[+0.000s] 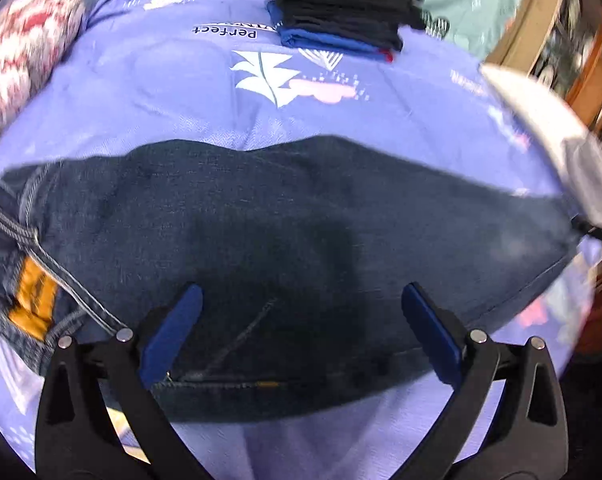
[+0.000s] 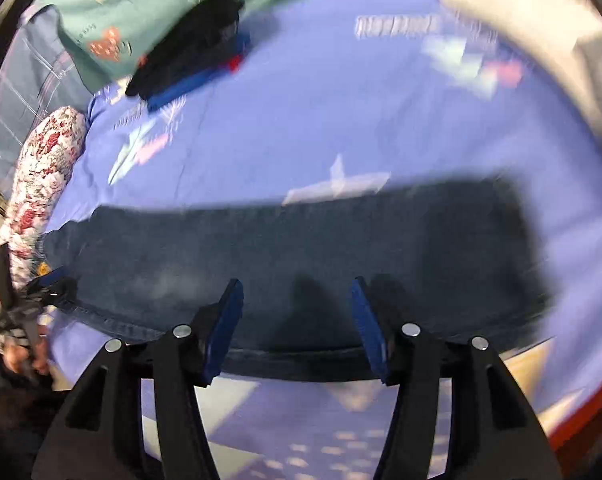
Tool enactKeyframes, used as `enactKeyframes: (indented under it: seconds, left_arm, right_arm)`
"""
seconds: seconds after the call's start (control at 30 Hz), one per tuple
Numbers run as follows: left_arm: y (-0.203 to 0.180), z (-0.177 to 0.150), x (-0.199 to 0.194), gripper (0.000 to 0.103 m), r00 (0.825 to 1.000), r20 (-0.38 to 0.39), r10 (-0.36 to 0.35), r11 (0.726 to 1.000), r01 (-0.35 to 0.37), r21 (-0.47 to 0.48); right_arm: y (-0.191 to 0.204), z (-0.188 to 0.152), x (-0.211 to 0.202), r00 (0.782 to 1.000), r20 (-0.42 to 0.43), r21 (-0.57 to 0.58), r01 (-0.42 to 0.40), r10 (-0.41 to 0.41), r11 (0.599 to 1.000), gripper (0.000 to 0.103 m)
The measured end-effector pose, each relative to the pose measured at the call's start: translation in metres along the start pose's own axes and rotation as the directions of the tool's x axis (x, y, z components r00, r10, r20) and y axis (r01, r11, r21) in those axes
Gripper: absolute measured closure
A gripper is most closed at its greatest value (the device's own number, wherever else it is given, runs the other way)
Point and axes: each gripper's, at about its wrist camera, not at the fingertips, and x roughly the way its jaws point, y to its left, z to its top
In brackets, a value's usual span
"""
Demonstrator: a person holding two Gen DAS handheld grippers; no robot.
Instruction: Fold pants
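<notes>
Dark blue jeans point(image 1: 285, 216) lie folded lengthwise across the purple bedsheet point(image 1: 205, 92), waistband with a yellow label point(image 1: 33, 296) at the left. My left gripper point(image 1: 301, 292) is open above the jeans' near edge and holds nothing. In the right wrist view the jeans point(image 2: 301, 240) run across the middle, blurred. My right gripper point(image 2: 297, 288) is open over their near edge, empty. The left gripper shows at that view's left edge point(image 2: 45, 284).
A stack of folded dark and blue clothes point(image 1: 341, 12) sits at the far side of the bed, also in the right wrist view point(image 2: 193, 44). A floral pillow point(image 1: 25, 40) lies at the left. A white blurred object point(image 1: 557, 136) is at the right. Teal fabric point(image 2: 149, 4) lies behind.
</notes>
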Motion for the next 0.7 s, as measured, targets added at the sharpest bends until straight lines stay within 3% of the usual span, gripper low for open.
enactKeyframes:
  seconds: [0.07, 0.13, 0.17, 0.23, 0.3, 0.33, 0.43, 0.53, 0.6, 0.7]
  left_arm:
    - [-0.005, 0.002, -0.009, 0.002, 0.998, 0.034, -0.049, 0.999, 0.049, -0.014]
    - [-0.014, 0.001, -0.008, 0.002, 0.999, 0.038, -0.025, 1.0, 0.024, 0.017]
    - [-0.018, -0.002, 0.0, 0.002, 0.999, -0.003, 0.034, 0.998, -0.034, 0.046]
    - [-0.02, -0.004, 0.019, 0.002, 0.992, -0.077, 0.097, 0.993, -0.092, 0.073]
    - [-0.026, -0.007, 0.016, 0.002, 0.989, -0.064, 0.131, 0.986, -0.123, 0.111]
    - [-0.026, -0.006, 0.013, 0.002, 0.991, -0.06, 0.123, 0.988, -0.116, 0.103]
    - [-0.03, 0.001, -0.001, 0.002, 1.0, -0.028, -0.007, 0.998, 0.009, 0.067]
    - [-0.044, 0.007, -0.009, 0.002, 0.999, 0.028, -0.041, 0.993, 0.037, 0.113]
    - [-0.05, 0.01, -0.001, 0.002, 0.998, 0.015, -0.053, 0.992, 0.051, 0.119]
    - [-0.053, 0.01, 0.011, 0.002, 0.998, -0.009, -0.069, 0.992, 0.069, 0.108]
  right_arm:
    - [-0.02, 0.006, -0.01, 0.999, 0.015, 0.034, 0.039, -0.04, 0.999, 0.046]
    - [-0.048, 0.004, 0.004, 0.991, -0.088, 0.083, 0.11, -0.102, 0.99, 0.046]
    - [-0.062, -0.004, 0.016, 0.983, -0.165, 0.112, 0.102, -0.083, 0.988, 0.048]
    - [-0.064, -0.013, 0.009, 0.988, -0.134, 0.066, 0.084, -0.074, 0.994, 0.048]
    - [-0.061, -0.017, -0.006, 0.99, -0.111, 0.081, 0.091, -0.082, 0.993, 0.049]
    - [-0.067, -0.018, -0.016, 0.993, -0.092, 0.102, 0.084, -0.074, 0.991, 0.049]
    - [-0.075, -0.027, -0.026, 0.994, -0.097, 0.216, 0.064, -0.044, 0.974, 0.048]
    - [-0.093, -0.039, -0.025, 0.992, -0.119, 0.358, 0.001, 0.045, 0.934, 0.048]
    - [-0.101, -0.033, -0.025, 0.993, -0.095, 0.43, -0.027, 0.075, 0.902, 0.047]
    - [-0.107, -0.024, -0.016, 0.993, -0.072, 0.502, -0.043, 0.092, 0.864, 0.037]
